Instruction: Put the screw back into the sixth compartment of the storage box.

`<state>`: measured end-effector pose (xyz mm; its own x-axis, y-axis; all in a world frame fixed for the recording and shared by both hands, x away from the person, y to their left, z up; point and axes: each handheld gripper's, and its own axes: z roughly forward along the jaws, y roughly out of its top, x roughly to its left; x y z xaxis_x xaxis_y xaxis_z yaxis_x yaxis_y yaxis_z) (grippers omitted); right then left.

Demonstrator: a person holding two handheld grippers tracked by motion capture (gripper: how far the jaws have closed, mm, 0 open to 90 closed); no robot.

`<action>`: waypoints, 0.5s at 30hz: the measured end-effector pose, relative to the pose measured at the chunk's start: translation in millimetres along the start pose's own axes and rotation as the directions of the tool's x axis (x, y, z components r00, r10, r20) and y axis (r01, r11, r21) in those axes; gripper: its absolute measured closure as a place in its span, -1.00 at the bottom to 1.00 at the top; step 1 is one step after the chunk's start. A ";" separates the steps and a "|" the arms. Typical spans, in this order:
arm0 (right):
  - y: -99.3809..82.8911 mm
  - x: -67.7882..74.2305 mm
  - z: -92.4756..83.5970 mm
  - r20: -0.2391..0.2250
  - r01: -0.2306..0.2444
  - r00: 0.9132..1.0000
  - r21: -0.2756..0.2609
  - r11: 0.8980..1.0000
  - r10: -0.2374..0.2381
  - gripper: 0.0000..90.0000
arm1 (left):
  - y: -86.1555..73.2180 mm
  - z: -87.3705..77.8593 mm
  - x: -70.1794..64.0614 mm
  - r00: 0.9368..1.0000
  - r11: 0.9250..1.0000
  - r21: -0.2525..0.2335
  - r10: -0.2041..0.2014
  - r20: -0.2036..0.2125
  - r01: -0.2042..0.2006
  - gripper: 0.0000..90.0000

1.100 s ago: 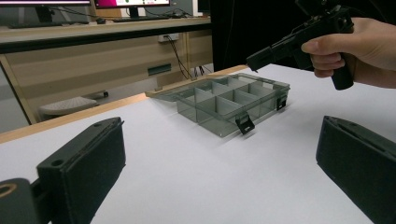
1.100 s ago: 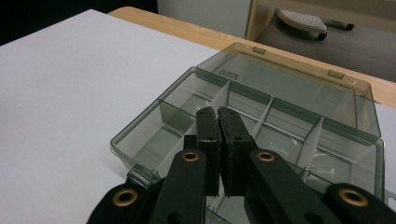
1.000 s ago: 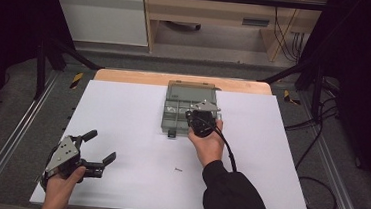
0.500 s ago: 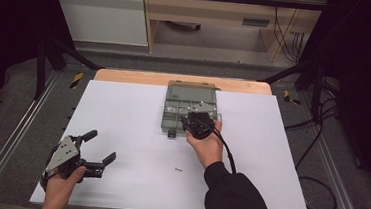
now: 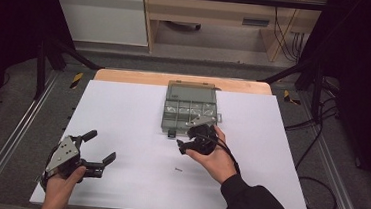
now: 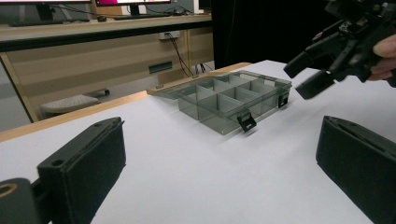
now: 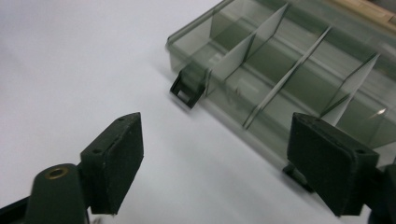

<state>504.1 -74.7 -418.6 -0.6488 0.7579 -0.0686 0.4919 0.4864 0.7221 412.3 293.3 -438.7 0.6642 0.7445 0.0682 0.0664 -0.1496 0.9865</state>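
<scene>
Your right gripper (image 5: 186, 143), jaws just opened and empty, sits just beside the smoky compartment box (image 5: 188, 109). Your left gripper (image 5: 100, 150) rests well apart, jaws wide open.

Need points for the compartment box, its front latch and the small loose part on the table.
compartment box (image 5: 189, 105), high view, on a middle divider row.
front latch (image 7: 187, 91), right gripper view, on the black clasp at the box's near wall.
small loose part (image 5: 179, 169), high view, on the tiny dark piece lying on the white table.
</scene>
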 end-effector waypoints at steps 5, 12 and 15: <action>-8.7 3.7 -2.6 -0.028 0.003 1.000 0.034 0.999 -0.002 -0.69 | 0.1 0.1 0.0 1.000 1.000 0.001 -0.001 0.004 0.001 -0.97; -20.0 10.9 -0.6 -0.090 0.042 0.995 0.132 0.990 -0.030 -0.77 | 0.2 0.3 -0.3 1.000 1.000 0.002 0.001 0.004 -0.001 -0.97; -25.2 17.9 1.8 -0.135 0.083 0.989 0.173 0.981 -0.060 -0.79 | 0.1 0.4 -0.4 1.000 1.000 0.004 0.002 0.005 -0.002 -0.97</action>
<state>481.1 -72.6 -439.3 -0.7493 0.6619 -0.0185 0.5295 0.6157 0.5836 412.3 292.7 -438.7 0.6681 0.7407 0.0698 0.0678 -0.1541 0.9857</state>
